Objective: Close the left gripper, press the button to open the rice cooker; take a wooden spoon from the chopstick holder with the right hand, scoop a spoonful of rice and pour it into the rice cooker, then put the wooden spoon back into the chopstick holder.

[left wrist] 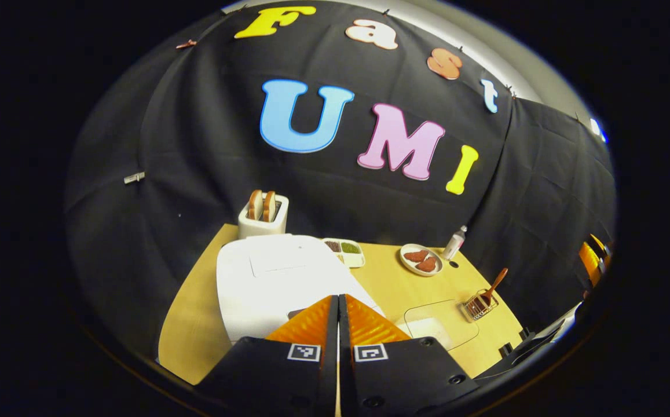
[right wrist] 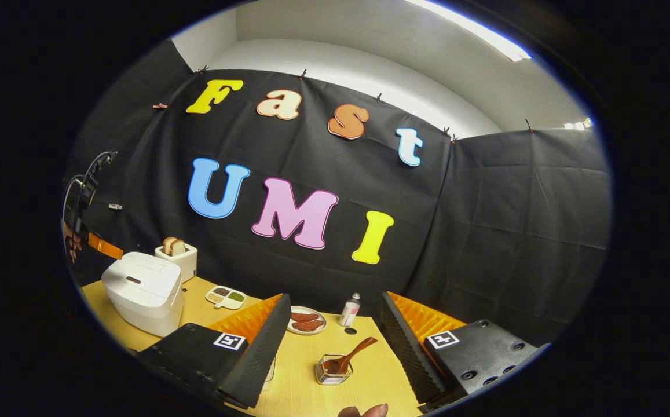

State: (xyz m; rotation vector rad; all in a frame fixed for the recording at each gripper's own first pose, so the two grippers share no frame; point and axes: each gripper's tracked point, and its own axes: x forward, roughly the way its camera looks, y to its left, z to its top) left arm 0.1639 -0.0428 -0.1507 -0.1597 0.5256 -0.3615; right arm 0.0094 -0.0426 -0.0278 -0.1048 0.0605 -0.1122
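The white rice cooker [left wrist: 277,278] [right wrist: 143,289] stands with its lid down at the table's left. My left gripper [left wrist: 339,298] is shut with nothing in it and hovers over the cooker's near edge; a dark button [left wrist: 295,313] peeks out beside its fingertips. In the right gripper view the left gripper [right wrist: 103,246] sits above the cooker with a hand [right wrist: 71,240] on it. The wooden spoon [left wrist: 494,286] [right wrist: 349,354] leans in the wire chopstick holder [left wrist: 479,305] [right wrist: 335,370]. My right gripper [right wrist: 335,296] is open, with the holder below and between its fingers.
On the wooden table [left wrist: 196,324] [right wrist: 300,388] stand a toaster [left wrist: 262,214] [right wrist: 177,255] with bread, a divided seasoning tray [left wrist: 346,252] [right wrist: 226,297], a plate [left wrist: 421,259] [right wrist: 307,321] of meat and a small bottle [left wrist: 455,242] [right wrist: 349,310]. A clear container [left wrist: 439,321] holds rice.
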